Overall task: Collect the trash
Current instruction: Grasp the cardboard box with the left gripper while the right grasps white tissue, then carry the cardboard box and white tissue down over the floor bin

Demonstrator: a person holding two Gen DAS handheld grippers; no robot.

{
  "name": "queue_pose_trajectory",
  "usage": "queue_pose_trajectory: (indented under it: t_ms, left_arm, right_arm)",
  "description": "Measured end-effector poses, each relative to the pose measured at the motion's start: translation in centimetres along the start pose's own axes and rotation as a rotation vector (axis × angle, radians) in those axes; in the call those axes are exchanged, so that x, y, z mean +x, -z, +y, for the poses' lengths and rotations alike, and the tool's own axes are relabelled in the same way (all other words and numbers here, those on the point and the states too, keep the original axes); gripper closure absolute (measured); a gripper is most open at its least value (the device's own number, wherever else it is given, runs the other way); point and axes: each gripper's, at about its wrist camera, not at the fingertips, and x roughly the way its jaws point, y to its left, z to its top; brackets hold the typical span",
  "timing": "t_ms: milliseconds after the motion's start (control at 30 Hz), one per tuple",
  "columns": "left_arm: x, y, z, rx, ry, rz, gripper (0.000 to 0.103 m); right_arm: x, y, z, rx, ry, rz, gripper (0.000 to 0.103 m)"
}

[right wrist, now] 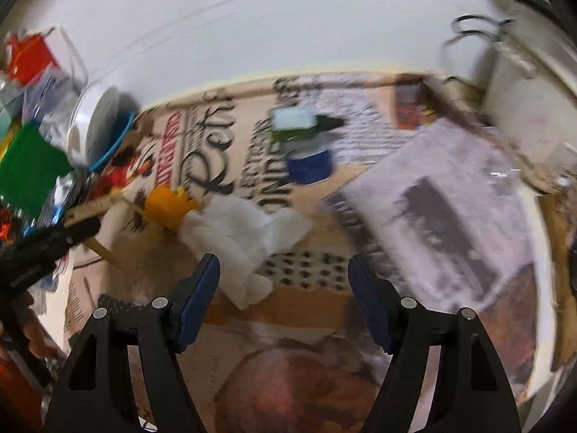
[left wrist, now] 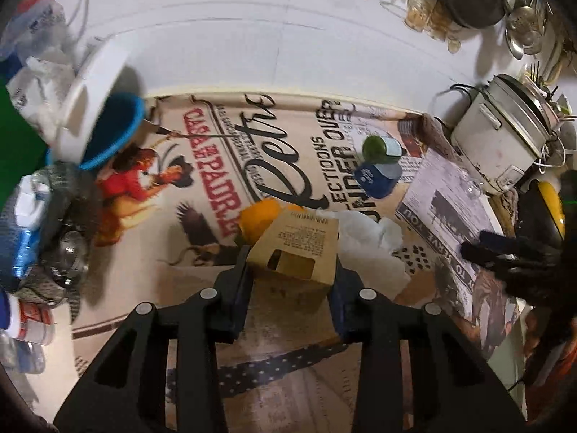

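left gripper (left wrist: 292, 270) is clamped on the brown cardboard box (left wrist: 295, 249); keep that squeeze firm when lifting. right gripper (right wrist: 285, 281), jaws apart, should straddle the near white crumpled tissue (right wrist: 234, 231).

Right wrist view motion-blurred; rice cooker (right wrist: 533, 115) smeared.

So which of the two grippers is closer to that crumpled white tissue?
Right. The right gripper hangs open with the white tissue just beyond its left finger. The left gripper is shut on a brown cardboard box, the tissue off to its right.
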Motion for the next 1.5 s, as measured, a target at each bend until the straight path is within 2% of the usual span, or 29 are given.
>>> queue_pose_trajectory:
  t_ms: [133,300,433,533,567,633,700,733,833,900,933,967,1067,1200,1500]
  left_arm:
    - [-1.1,0.2,0.3,0.026,-0.046,-0.020,0.066]
    - [-1.9,0.9,0.9,0.015,-0.051,-0.025,0.066]
    - [-2.3,1.9,1.5,-0.012,-0.054,-0.017,0.066]
    - [-2.3,2.5,1.7,-0.022,-0.059,-0.008,0.066]
    - [-2.3,2.7,1.7,-0.024,-0.061,-0.006,0.066]
    - [-2.3,2.8,1.7,-0.029,-0.062,-0.005,0.066]
    - [-2.4,2.9,1.7,-0.033,-0.060,-0.005,0.066]
    - [-2.4,2.9,1.6,-0.034,-0.059,-0.006,0.066]
    - [-2.5,2.9,1.0,-0.024,-0.060,-0.010,0.066]
    - [-2.6,3.0,0.5,-0.014,-0.059,-0.015,0.066]
    - [-2.6,3.0,0.1,-0.009,-0.057,-0.016,0.066]
    - [-2.6,3.0,-0.3,-0.005,-0.055,-0.016,0.066]
    - [-2.6,3.2,-1.5,0.008,-0.048,-0.018,0.066]
    - [-2.8,3.6,-3.5,0.023,-0.037,-0.024,0.066]
    - [-4.7,4.9,-10.0,0.035,-0.025,-0.079,0.066]
  right_arm:
    - [4.1,-0.4,1.7,-0.032,-0.057,0.068,0.033]
    - [8.9,-0.8,2.8,-0.100,-0.001,0.133,0.033]
    - [10.2,-1.4,2.2,-0.106,0.006,0.127,0.033]
    - [11.2,-1.4,2.0,-0.091,-0.070,0.175,0.033]
    - [11.2,-1.3,2.1,-0.085,-0.090,0.177,0.030]
    - [11.1,-0.9,2.7,-0.102,-0.098,0.176,0.030]
    - [11.0,-0.4,3.5,-0.144,-0.070,0.170,0.032]
    - [10.9,-0.2,3.9,-0.165,-0.055,0.164,0.034]
    - [10.6,0.9,5.3,-0.256,-0.010,0.138,0.053]
    - [10.4,1.3,5.5,-0.280,-0.025,0.136,0.076]
    - [10.3,1.4,5.4,-0.279,-0.043,0.141,0.081]
    - [10.1,1.5,5.2,-0.269,-0.069,0.152,0.091]
    - [9.6,2.1,4.5,-0.218,-0.085,0.163,0.093]
    - [6.9,3.0,2.4,-0.128,-0.118,0.137,0.093]
    - [-2.7,4.5,-3.5,-0.043,-0.142,-0.017,0.093]
